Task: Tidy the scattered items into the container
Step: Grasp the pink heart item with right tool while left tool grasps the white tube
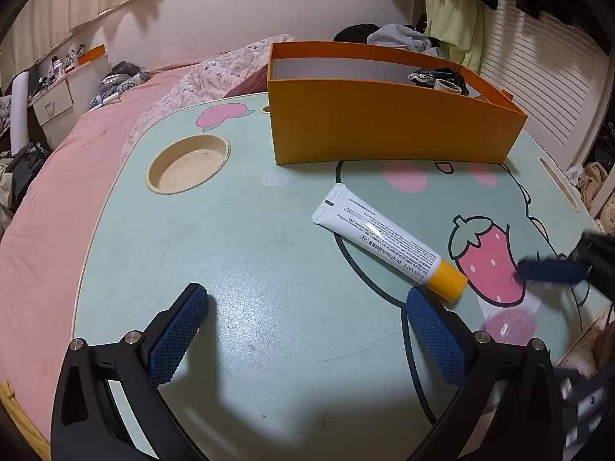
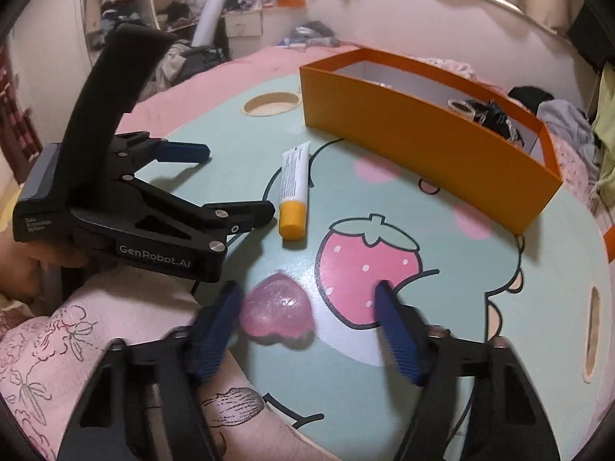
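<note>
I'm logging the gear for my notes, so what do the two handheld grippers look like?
Both are matte black plastic frames with silver screw heads and blue textured finger pads. The left gripper carries white "GenRobot.AI" lettering on its side and a broad black handle. The right gripper looks alike.

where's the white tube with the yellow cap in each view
Left wrist: the white tube lies right of centre, yellow cap toward the lower right.
Right wrist: the tube lies just left of centre, cap nearest the camera.
Shared landmark: the orange box behind it.
</note>
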Demonstrator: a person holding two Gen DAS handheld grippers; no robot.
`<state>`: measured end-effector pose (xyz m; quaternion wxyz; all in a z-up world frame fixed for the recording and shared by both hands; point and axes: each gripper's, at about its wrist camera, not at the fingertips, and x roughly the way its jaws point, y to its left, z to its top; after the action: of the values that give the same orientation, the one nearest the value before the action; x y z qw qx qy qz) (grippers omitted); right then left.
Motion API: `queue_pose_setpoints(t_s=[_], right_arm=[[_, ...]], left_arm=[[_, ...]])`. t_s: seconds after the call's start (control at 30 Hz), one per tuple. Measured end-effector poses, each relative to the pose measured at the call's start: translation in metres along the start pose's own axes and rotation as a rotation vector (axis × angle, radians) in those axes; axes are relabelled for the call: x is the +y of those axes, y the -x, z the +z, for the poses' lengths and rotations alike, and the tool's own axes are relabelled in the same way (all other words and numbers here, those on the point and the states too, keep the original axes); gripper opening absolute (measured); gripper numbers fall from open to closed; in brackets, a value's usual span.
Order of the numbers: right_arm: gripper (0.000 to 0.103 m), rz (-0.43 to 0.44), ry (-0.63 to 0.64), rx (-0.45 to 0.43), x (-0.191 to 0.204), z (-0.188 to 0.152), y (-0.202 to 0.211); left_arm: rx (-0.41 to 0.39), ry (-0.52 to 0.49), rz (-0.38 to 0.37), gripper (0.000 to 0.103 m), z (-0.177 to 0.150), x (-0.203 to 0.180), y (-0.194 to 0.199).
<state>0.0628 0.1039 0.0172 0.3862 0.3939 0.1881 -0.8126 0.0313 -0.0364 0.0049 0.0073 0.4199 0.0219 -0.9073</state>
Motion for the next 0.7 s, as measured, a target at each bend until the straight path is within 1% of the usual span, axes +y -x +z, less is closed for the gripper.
queue_pose_setpoints(t_s=[0.03,0.13,0.2,0.3,0.37,0.43,0.5,0.53,0.57,0.6,0.63,0.67,0.7], right_arm=[[0.039,-0.005,0.004,0.0,0.0,-0.002,0.0],[0.039,-0.003,-0.01,-0.014,-0.001,-0.003,0.002],[0.039,-0.01,-0.05,-0.052,-0.007,-0.006,0.008],[0.039,-0.012,-0.123,-0.126,-0.02,-0.009,0.021],[0.039,-0.002,-0.171,-0.156,-0.029,-0.012,0.026],[0.039,0.022,-0.216,-0.166,-0.036,-0.013,0.026],[0.039,0.031,-0.244,-0.164,-0.042,-0.013,0.025],[0.039,0.034,-0.251,-0.162,-0.043,-0.012,0.025],[0.039,0.034,-0.254,-0.163,-0.043,-0.012,0.026],[0.039,0.033,-0.254,-0.166,-0.043,-0.012,0.027],[0.039,0.033,-0.252,-0.168,-0.042,-0.012,0.028],[0.039,0.031,-0.25,-0.169,-0.042,-0.013,0.028],[0.039,0.03,-0.249,-0.168,-0.041,-0.012,0.027]], left_arm=[[0.0,-0.001,0.0,0.103,0.0,-0.001,0.0],[0.001,0.001,0.001,0.103,0.0,-0.001,0.0],[0.0,0.002,-0.009,0.103,0.0,-0.001,0.002],[-0.033,0.009,-0.097,0.103,0.007,-0.001,0.014],[-0.048,0.006,-0.139,0.103,0.016,-0.006,0.023],[-0.021,-0.023,-0.169,0.103,0.027,-0.017,0.02],[0.016,-0.066,-0.155,0.102,0.036,-0.032,0.011],[0.031,-0.098,-0.14,0.099,0.039,-0.041,0.007],[0.043,-0.127,-0.127,0.088,0.04,-0.047,0.003],[0.063,-0.158,-0.107,0.069,0.04,-0.054,-0.002],[0.082,-0.175,-0.092,0.061,0.038,-0.057,-0.007],[0.086,-0.173,-0.096,0.057,0.037,-0.057,-0.008],[0.08,-0.161,-0.113,0.057,0.035,-0.055,-0.007]])
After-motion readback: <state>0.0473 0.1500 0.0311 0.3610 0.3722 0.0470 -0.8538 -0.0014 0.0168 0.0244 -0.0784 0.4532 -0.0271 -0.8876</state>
